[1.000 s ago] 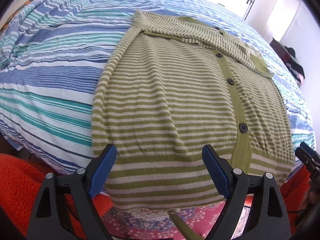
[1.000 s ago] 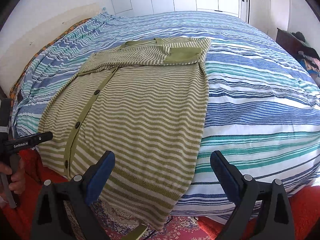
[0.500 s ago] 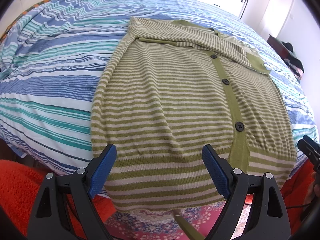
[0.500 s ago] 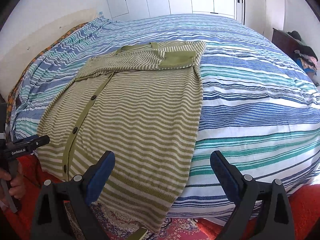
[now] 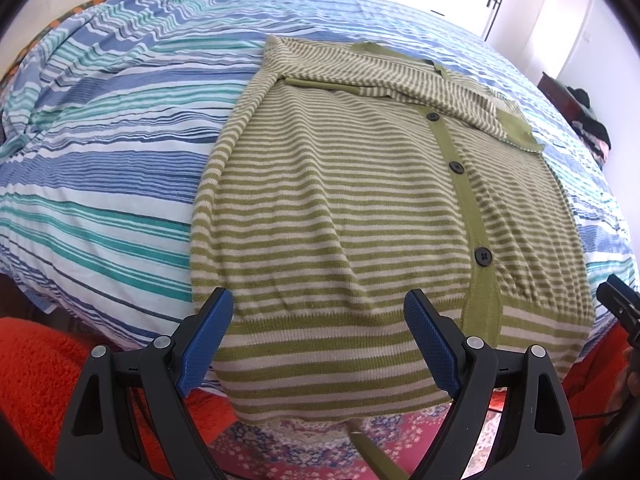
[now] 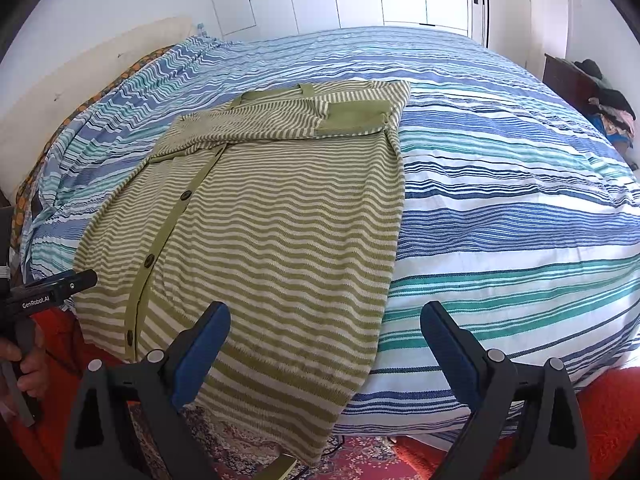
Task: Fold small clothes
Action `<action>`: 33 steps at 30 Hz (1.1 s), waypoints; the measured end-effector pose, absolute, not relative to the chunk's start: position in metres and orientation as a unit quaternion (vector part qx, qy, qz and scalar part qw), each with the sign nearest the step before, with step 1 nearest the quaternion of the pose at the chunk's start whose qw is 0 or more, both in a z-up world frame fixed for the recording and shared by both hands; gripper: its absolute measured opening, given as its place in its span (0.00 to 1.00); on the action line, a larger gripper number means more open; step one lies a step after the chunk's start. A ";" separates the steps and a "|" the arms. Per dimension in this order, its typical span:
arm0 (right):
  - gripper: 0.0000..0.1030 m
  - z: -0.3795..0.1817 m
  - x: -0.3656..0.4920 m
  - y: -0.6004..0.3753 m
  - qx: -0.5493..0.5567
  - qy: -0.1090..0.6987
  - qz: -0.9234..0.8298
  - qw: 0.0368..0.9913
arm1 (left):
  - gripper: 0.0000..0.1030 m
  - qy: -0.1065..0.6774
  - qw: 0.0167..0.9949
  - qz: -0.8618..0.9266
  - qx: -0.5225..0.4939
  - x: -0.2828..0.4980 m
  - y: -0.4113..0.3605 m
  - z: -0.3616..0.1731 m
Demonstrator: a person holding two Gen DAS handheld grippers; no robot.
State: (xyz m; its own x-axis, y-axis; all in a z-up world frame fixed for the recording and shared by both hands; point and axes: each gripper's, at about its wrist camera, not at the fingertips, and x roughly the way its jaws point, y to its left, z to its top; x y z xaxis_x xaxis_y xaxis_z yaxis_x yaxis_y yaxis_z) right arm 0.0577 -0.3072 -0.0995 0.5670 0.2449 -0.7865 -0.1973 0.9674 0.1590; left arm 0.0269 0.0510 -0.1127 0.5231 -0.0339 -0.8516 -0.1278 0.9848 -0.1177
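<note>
Both sleeves of the cardigan (image 5: 360, 208) are already folded across its chest near the collar in the left wrist view, and the garment lies buttoned and face up on the striped bedspread (image 5: 100, 168), its ribbed hem hanging over the near edge of the bed above a patterned rug (image 5: 320, 440). The left gripper (image 5: 318, 340) hovers over that hem with its jaws wide and nothing between the blue pads; the hem sits just beyond the fingertips, and I cannot tell whether either pad brushes the knit. 3 dark buttons (image 5: 483, 256) show down the green placket. From the right wrist view, the cardigan (image 6: 260, 220) occupies the left part of the bed, with bare bedspread (image 6: 500, 200) to its right. The right gripper (image 6: 324, 340) is also spread wide and empty, its left pad over the hem's right portion and its right pad over the bedspread. The left gripper's tip (image 6: 52, 290), held in a hand (image 6: 24, 364), shows at the frame's left edge. By my judgement this knit is light, soft and limp, with a little stretch, so it will sag and drag if lifted from 1 point. The thicker ribbed hem looks like the best hold, 1 gripper near each bottom corner, pinching through both layers so the fold toward the collar stays square.
</note>
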 end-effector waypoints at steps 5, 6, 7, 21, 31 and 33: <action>0.92 -0.099 0.057 -0.308 0.028 0.447 0.124 0.886 | 0.86 0.485 0.870 0.031 -0.086 0.026 0.053 -0.112; 0.92 -0.099 0.057 -0.308 0.028 0.447 0.124 0.886 | 0.86 0.485 0.870 0.032 -0.087 0.026 0.054 -0.112; 0.92 -0.099 0.057 -0.308 0.027 0.446 0.124 0.886 | 0.86 0.485 0.870 0.032 -0.088 0.026 0.054 -0.112; 0.93 -0.098 0.057 -0.308 0.027 0.447 0.124 0.885 | 0.86 0.485 0.869 0.034 -0.090 0.027 0.057 -0.112; 0.93 -0.099 0.057 -0.308 0.027 0.449 0.125 0.884 | 0.86 0.487 0.868 0.033 -0.090 0.027 0.057 -0.113; 0.92 -0.099 0.057 -0.307 0.026 0.449 0.125 0.884 | 0.86 0.489 0.867 0.030 -0.088 0.028 0.058 -0.112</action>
